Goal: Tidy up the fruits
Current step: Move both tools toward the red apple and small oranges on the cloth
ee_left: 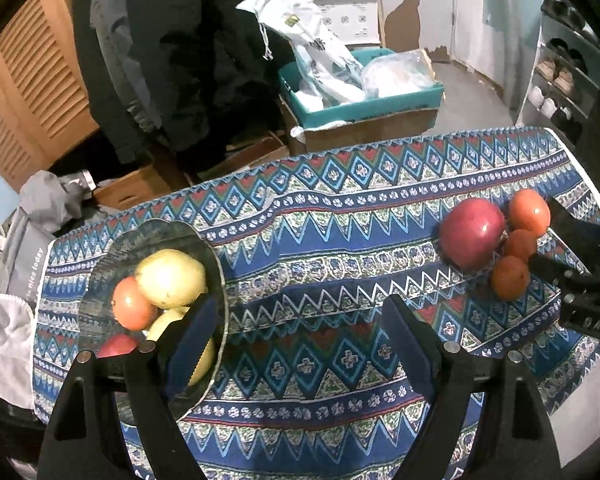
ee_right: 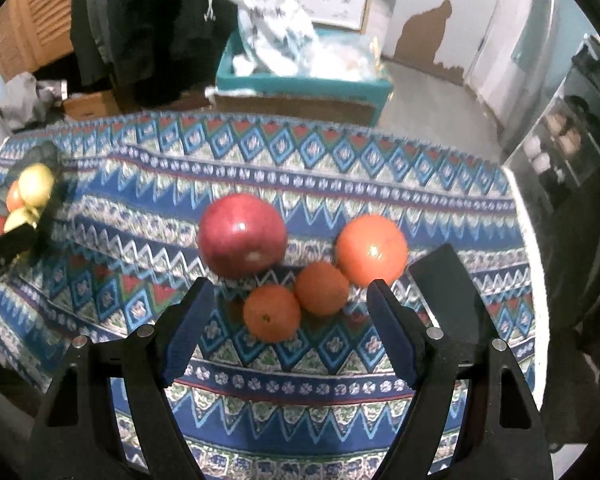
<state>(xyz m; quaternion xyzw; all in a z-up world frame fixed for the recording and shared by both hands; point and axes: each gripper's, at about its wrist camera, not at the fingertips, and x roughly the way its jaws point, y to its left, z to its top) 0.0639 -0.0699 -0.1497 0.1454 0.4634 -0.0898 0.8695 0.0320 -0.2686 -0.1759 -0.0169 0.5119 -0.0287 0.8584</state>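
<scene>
Right tool (ee_right: 290, 300) spread wide, nothing between its blue pads. It points at a cluster of four loose fruits on the patterned blue cloth covering the surface (ee_right: 340, 168).

Nearest: small orange mandarin with stem dimple (ee_right: 272, 313), dead ahead, sitting between the fingertip lines, slightly left of centre. Touching it on the right and a bit farther out, a second small orange mandarin (ee_right: 321, 289). Beyond these, large glossy red apple (ee_right: 242, 236) to the left and a round orange-red tomato-like fruit (ee_right: 371, 250) to the right, close by the right pad tip.

The near mandarin is round, no long axis to line up. Judgement: a short straight advance would bracket it, though its neighbour touches it and may get nudged.

Left tool (ee_left: 300, 320) also spread, empty. Its left pad overlaps the rim of a dark glass bowl (ee_left: 100, 272) holding a yellow-green apple (ee_left: 170, 278), another orange-red fruit and more, partly hidden.

Cluster lies well right of the left tool; the right tool is clearly nearer. Bowl is well apart from the cluster, across the cloth to its left.
</scene>
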